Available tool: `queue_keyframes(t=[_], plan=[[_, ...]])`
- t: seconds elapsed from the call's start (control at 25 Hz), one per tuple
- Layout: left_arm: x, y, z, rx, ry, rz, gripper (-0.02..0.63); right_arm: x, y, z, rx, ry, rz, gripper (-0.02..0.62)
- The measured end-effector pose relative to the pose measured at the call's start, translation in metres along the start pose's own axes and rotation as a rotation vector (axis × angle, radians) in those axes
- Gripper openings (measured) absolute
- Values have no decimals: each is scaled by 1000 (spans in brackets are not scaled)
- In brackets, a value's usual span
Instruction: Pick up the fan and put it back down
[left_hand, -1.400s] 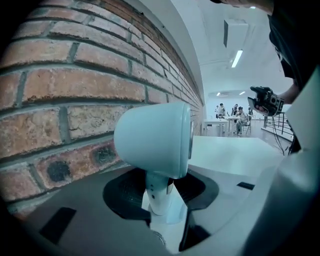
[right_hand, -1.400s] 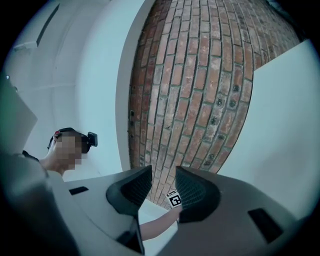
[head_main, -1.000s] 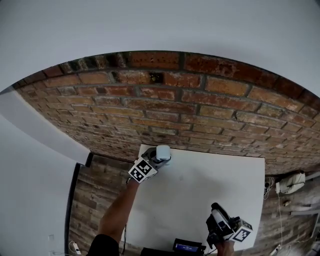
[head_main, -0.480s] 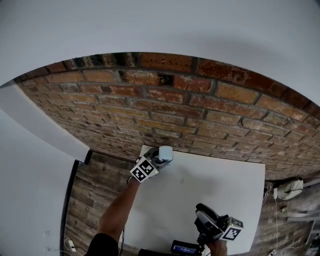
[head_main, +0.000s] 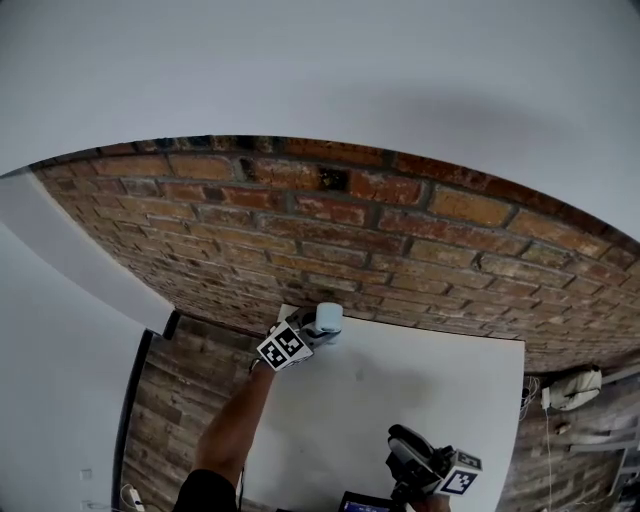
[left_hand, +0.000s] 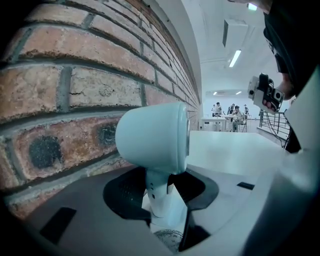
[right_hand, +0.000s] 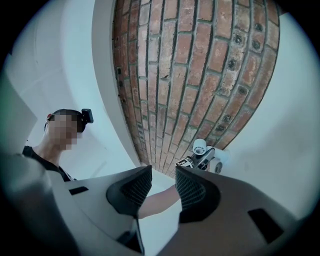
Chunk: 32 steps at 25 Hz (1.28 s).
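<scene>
A small pale blue fan (left_hand: 155, 137) with a rounded head stands close to the brick wall at the white table's (head_main: 400, 390) far left corner. My left gripper (left_hand: 162, 200) is shut on its slim stem, one black pad on each side. From the head view this gripper (head_main: 305, 332) shows with the fan (head_main: 328, 318) at its tip. Whether the fan's base touches the table I cannot tell. My right gripper (head_main: 405, 455) hovers near the table's front edge, far from the fan. Its jaws (right_hand: 163, 187) stand a little apart with nothing between them.
The brick wall (head_main: 400, 240) runs right behind the table's far edge. A dark device with a blue screen (head_main: 358, 501) lies at the table's front edge. A white object (head_main: 570, 390) and cables lie on the floor to the right.
My right gripper has shifted left along the table's front edge. The left gripper and the fan have stayed in place. The head view has tilted up a little.
</scene>
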<state>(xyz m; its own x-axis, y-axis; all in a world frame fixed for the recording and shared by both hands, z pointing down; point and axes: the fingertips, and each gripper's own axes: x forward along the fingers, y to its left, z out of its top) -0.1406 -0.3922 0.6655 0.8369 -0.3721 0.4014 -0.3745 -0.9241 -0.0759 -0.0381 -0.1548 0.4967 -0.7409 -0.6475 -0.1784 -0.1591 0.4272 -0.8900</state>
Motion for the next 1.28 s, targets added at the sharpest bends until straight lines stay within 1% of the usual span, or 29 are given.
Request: queue_keyframes(t=[0.2, 0.44, 0.52, 0.56, 0.64, 0.72, 0.8, 0.88, 1.0, 1.12, 1.16, 1.2, 1.28], plan=[[3, 1, 1, -10, -8, -18, 175, 2, 4, 0, 0, -1, 8, 132], [1, 0, 3, -5, 3, -83, 175, 2, 4, -7, -2, 17, 1, 132], [0, 0, 4, -16, 0, -94, 175, 2, 5, -8, -1, 15, 4, 132], [0, 1, 5, -24, 0, -90, 190, 2, 6, -8, -1, 12, 8, 132], [1, 5, 4, -32, 6, -68, 253, 3, 8, -7, -3, 9, 16, 132], [-2, 8, 4, -39, 3, -46, 280, 4, 9, -9, -6, 18, 8, 132], [-9, 11, 6, -58, -19, -19, 309, -1, 7, -12, -18, 32, -8, 132], [-21, 11, 5, -87, -52, 12, 338, -3, 11, -13, -23, 24, -15, 132], [-41, 8, 2, -130, -95, 52, 344, -9, 18, -18, -22, 8, -24, 132], [-69, 5, 6, -186, -163, 126, 344, -18, 27, -22, -38, -15, -37, 132], [-81, 0, 12, -222, -209, 150, 344, -22, 33, -23, -45, -30, -38, 132], [-96, -7, 21, -274, -275, 166, 344, -25, 39, -23, -53, -49, -38, 132], [-131, -33, 46, -408, -441, 162, 341, -32, 53, -22, -73, -93, -31, 132]])
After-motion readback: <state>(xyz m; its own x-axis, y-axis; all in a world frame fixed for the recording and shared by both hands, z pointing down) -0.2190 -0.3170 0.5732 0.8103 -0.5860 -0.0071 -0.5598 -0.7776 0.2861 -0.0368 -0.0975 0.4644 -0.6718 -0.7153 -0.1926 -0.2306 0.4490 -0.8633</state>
